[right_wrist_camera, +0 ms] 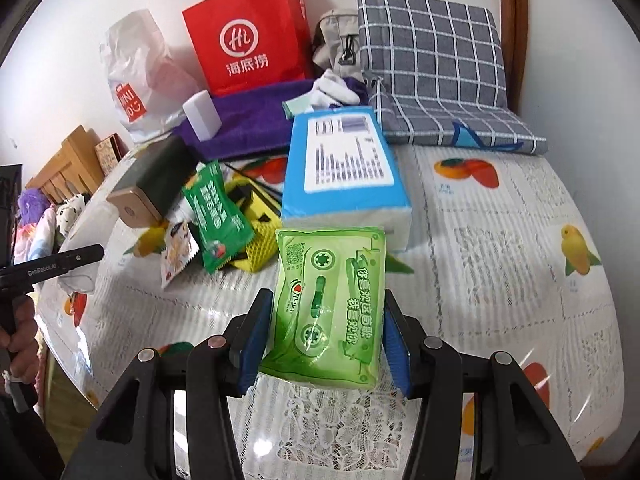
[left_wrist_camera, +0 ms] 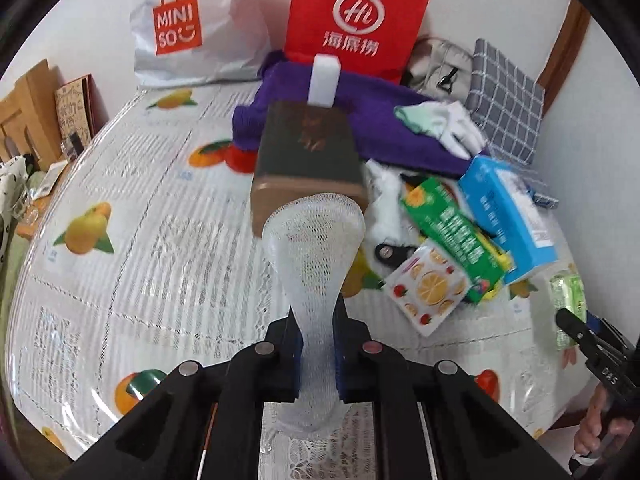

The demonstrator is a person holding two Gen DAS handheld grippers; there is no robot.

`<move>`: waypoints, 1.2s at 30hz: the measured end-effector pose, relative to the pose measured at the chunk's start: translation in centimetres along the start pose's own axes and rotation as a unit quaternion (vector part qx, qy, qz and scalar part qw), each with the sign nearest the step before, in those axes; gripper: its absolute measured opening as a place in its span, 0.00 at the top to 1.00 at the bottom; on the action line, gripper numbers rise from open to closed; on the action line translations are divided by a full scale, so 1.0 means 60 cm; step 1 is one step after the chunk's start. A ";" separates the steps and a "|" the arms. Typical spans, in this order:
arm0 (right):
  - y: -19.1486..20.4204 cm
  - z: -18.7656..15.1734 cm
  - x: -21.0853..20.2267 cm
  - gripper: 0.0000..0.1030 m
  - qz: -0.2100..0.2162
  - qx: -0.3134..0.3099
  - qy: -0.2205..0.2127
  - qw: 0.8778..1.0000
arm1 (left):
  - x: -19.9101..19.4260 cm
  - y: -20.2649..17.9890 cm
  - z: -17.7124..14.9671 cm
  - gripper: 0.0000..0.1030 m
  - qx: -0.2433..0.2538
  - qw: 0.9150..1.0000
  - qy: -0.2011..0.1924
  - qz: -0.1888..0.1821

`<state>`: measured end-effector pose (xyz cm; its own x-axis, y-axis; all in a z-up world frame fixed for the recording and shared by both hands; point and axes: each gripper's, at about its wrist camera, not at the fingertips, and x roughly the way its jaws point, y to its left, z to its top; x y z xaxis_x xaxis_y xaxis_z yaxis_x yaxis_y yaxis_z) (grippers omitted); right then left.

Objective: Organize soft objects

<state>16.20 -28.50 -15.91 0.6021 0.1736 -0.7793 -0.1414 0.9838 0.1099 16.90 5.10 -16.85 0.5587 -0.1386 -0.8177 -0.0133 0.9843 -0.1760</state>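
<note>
My left gripper [left_wrist_camera: 316, 354] is pinched almost fully together on the narrow waist of a white foam mesh sleeve [left_wrist_camera: 316, 248], which flares out above my blue pads and stands clear of the fruit-printed plastic tablecloth [left_wrist_camera: 132, 264]. My right gripper [right_wrist_camera: 326, 344] is about half open, its blue pads pressed against both sides of a green plastic tissue pack printed with a cassette tape [right_wrist_camera: 330, 304]; I hold it above the cloth, just in front of a larger blue tissue pack with a white label [right_wrist_camera: 344, 168]. Left of that lies a loose heap: a green snack packet [right_wrist_camera: 216, 216], a yellow mesh sponge [right_wrist_camera: 262, 240] partly under it, and a small white sachet with orange slices [left_wrist_camera: 430, 286]. Behind the foam sleeve a dark green scouring block with a brown side [left_wrist_camera: 308, 160] rests near a folded purple towel [left_wrist_camera: 380, 120], which carries a white sponge block [left_wrist_camera: 324, 80] and a white and mint cloth glove [left_wrist_camera: 444, 126]. A red paper bag [right_wrist_camera: 248, 40], a white plastic shopping bag [left_wrist_camera: 192, 28] and a grey checked cushion [right_wrist_camera: 432, 56] line the wall.
</note>
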 end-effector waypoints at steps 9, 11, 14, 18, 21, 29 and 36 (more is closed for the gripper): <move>0.011 0.039 -0.020 0.50 0.008 -0.005 -0.017 1.000 | -0.034 -0.004 0.030 0.89 0.000 1.000 -0.024 -0.002; 0.015 0.049 -0.024 0.50 0.006 -0.008 -0.021 1.000 | -0.039 -0.005 0.035 0.89 -0.001 1.000 -0.029 -0.003; 0.019 0.066 -0.030 0.50 0.005 -0.008 -0.027 1.000 | -0.046 -0.008 0.043 0.89 -0.004 0.999 -0.035 -0.006; 0.026 0.084 -0.035 0.50 0.002 -0.012 -0.031 0.999 | -0.053 -0.011 0.052 0.89 -0.002 0.999 -0.038 -0.008; 0.030 0.095 -0.036 0.50 0.000 -0.016 -0.033 0.999 | -0.060 -0.012 0.061 0.89 -0.001 0.999 -0.043 -0.009; 0.032 0.133 -0.035 0.50 -0.005 -0.014 -0.037 0.999 | -0.057 -0.009 0.095 0.89 -0.005 0.999 -0.046 -0.011; 0.028 0.171 -0.022 0.50 0.006 -0.005 -0.037 0.999 | -0.043 -0.015 0.142 0.89 -0.007 0.999 -0.050 -0.020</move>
<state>23.25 -26.61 -8.37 0.6568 0.1892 -0.7299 -0.1570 0.9811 0.1130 22.55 5.49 -9.92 0.6391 -0.1655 -0.7511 -0.0001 0.9765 -0.2153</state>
